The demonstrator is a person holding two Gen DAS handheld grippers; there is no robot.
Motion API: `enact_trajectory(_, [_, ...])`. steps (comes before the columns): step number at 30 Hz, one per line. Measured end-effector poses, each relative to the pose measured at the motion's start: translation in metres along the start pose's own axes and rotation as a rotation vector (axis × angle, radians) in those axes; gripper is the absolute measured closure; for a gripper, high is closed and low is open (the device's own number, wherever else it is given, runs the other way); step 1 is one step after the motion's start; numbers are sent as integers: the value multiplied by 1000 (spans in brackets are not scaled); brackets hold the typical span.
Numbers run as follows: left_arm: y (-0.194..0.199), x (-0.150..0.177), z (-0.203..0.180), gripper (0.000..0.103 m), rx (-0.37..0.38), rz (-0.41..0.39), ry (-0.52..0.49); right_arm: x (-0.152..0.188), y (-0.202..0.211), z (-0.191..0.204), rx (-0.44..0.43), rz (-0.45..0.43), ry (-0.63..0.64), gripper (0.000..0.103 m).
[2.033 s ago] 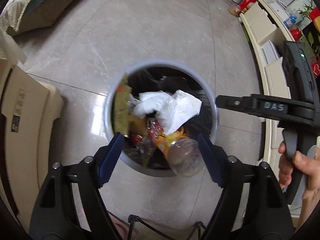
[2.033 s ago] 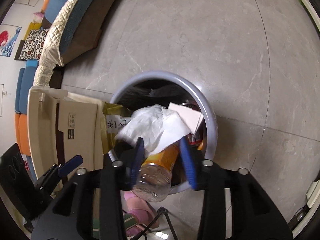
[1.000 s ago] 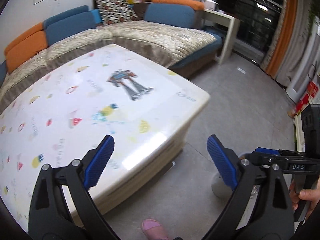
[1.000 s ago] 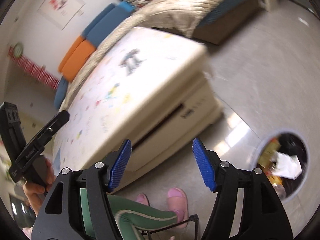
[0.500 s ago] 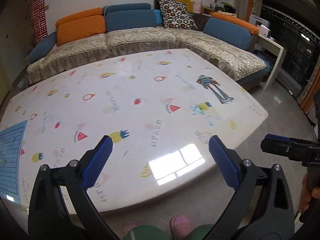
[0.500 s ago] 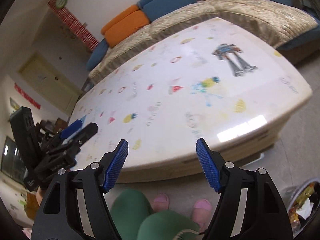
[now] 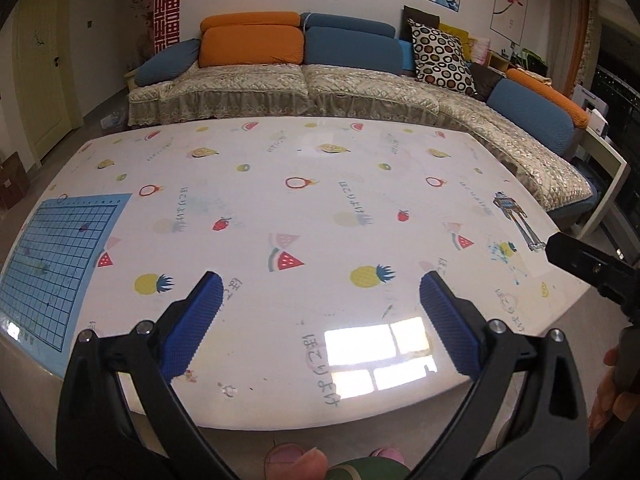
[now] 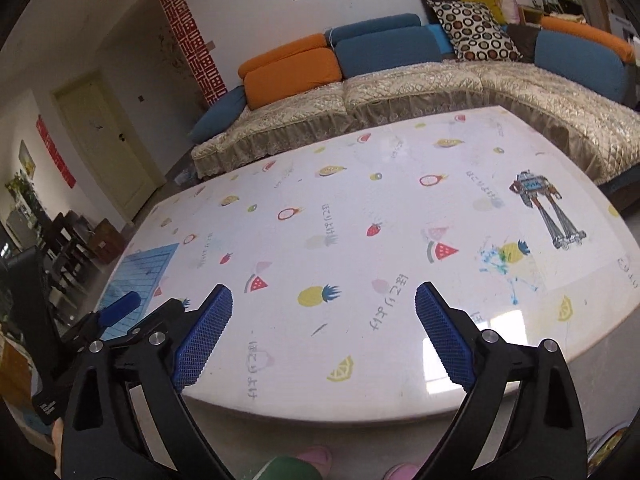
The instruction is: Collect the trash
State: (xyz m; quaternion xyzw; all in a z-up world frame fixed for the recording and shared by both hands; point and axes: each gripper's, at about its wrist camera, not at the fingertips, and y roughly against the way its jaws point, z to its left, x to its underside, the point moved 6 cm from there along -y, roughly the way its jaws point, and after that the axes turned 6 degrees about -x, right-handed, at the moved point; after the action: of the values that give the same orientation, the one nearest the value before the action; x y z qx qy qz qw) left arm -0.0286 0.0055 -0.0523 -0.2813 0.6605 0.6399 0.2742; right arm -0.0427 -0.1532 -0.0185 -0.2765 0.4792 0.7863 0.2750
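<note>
My left gripper is open and empty, held above the near edge of a white table with a fruit-print cover. My right gripper is open and empty over the same table. I see no loose trash on the table top. A sliver of the trash bin with colourful trash shows at the bottom right of the right wrist view. The right gripper's body shows at the right edge of the left wrist view. The left gripper's body shows at the left of the right wrist view.
A blue grid mat lies on the table's left end. A corner sofa with orange and blue cushions stands behind the table. A door is at the left. The person's pink slippers are at the table's near edge.
Both grippers swung up from over the full trash bin to face the table. The right gripper let go of the plastic bottle into the bin and opened. The left stayed open.
</note>
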Motion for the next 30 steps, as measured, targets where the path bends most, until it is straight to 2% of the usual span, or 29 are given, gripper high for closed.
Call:
enact_trajectory(6, [-16,1,31,7,-34,25,68,-3,-16,11,93,-34,100,10])
enact_trajectory(9, [-22,1,40,7,-31,32,90,0,-24,18,83,-20,123,10])
enact_trajectory(16, [-34,0,48,7,-58,24,71,2,-38,20,64,-11,107,10])
enact_trajectory(30, [-53,-2,41,7,-84,26,23,6,-58,14,81,26,95,10])
